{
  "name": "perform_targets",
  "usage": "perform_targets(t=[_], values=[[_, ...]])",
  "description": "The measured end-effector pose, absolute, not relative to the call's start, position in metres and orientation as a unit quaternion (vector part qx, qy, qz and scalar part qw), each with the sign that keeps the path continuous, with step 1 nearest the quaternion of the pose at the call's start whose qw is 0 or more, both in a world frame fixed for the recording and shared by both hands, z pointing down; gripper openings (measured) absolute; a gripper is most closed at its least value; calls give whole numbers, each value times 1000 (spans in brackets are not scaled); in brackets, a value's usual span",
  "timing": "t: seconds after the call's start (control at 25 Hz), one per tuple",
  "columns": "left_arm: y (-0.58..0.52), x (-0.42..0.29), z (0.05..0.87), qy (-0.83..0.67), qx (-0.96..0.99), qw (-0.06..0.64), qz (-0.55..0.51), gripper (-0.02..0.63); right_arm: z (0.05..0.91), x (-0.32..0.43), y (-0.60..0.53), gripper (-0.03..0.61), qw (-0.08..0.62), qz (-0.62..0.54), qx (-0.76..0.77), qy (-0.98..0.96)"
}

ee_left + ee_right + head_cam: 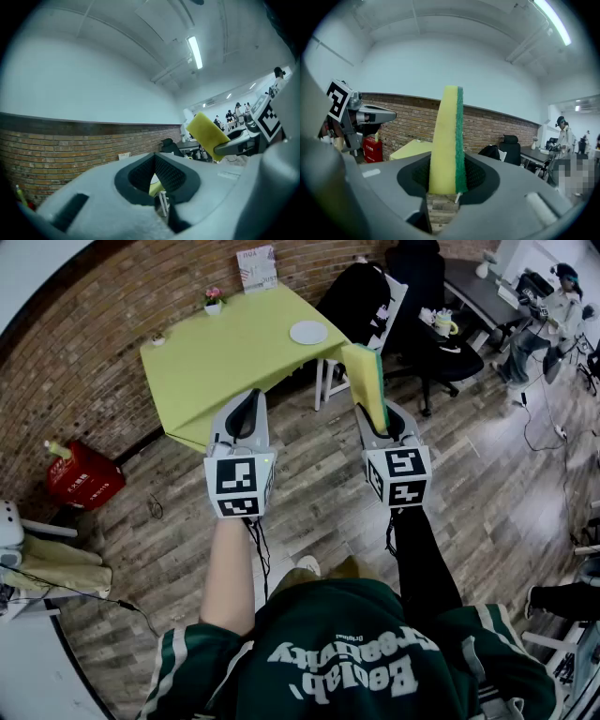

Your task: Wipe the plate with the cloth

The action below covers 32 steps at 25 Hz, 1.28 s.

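Pinching a yellow-green sponge upright, the right gripper hovers mid-frame. The left gripper is beside it, jaws pressed together, empty. The plate sits upper centre on the green table, well apart, with a chair alongside.

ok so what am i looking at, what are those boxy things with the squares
No robot: a person holds a gripper in each hand; the marker cubes belong to them. One picture comes from a head camera looking down, the other two from cameras riding on each gripper. The right gripper is shut on a yellow-green sponge. The left gripper is shut, holding nothing. Ahead stands a green table carrying a white plate and a small flower pot.
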<state>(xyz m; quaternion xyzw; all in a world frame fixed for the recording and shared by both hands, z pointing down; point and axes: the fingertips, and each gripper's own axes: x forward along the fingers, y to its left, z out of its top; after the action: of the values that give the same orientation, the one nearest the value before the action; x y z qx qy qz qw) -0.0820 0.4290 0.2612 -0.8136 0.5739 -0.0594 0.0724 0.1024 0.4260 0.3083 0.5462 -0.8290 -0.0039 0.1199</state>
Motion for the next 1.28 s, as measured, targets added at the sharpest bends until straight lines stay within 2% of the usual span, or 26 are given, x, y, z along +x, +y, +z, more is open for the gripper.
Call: perform_targets(t=[0.36,0.68,0.96,1.28], values=[[428,-85,265,566,-820,67,-60,6,322,101,428,140,141,10,553,-821],[403,-82,279,561,-823,60,-67,5,344,96,400,138,133,38,549,-824],[351,-76,282,557,-825,69,-70,5,344,92,336,132,104,20,524,-845],[255,-73,280,568,-817,66,-72,5,348,87,231,123,94,64,500,-859]])
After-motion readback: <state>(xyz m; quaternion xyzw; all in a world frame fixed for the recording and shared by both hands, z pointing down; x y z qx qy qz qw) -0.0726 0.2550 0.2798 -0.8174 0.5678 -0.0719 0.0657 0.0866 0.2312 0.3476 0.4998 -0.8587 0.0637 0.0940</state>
